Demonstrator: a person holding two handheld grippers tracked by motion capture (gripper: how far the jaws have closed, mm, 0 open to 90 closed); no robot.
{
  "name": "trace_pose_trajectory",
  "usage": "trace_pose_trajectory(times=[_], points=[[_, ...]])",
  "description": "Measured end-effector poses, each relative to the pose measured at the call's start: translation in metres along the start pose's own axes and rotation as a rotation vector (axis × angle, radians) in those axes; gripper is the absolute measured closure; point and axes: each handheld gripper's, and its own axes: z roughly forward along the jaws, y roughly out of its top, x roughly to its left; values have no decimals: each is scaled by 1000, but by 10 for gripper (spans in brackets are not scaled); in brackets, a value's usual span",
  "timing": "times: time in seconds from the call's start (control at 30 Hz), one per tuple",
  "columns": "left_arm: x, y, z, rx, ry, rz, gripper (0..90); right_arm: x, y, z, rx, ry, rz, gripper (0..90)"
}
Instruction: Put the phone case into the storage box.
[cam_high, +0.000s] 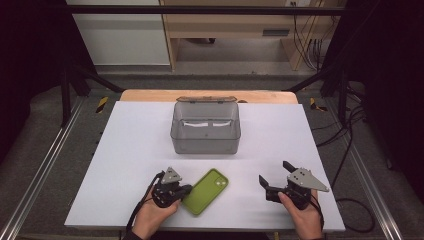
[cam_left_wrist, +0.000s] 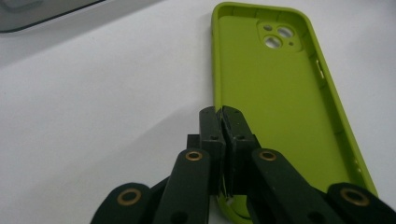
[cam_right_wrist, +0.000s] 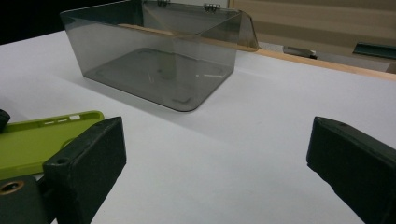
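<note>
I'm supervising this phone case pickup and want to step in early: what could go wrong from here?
The left gripper pinches just the thin side wall of the green phone case, near one end. Lifted, the soft case could sag, twist or slip out.

The grey transparent box sits beyond the case; a drooping case might catch its near rim.

The right gripper is open and apart from the case, so nothing supports the free end.

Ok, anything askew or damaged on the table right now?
Nothing stands out. The green phone case lies flat and whole, hollow side up, its edge pinched by the left tongs. The smoky bin sits upright with its lid open. The right tongs are open.
</note>
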Motion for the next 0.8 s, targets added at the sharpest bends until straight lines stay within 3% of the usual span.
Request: trace_pose_trajectory(times=[0.2,0.47,0.67,0.73,0.8], points=[[-2,3,-17,-121,-14,4,881,6,1,0,-15,16,-5,47],[9,2,-36,-265,39,-20,881,17,2,9,-39,30,-6,50],[9,2,-41,-329,96,-11,881,19,10,14,-66,43,51,53],[12,0,-42,-355,94,-46,881,21,10,15,-64,60,81,52],[15,-2,-43,-364,112,-51,881,21,12,17,-70,82,108,53]])
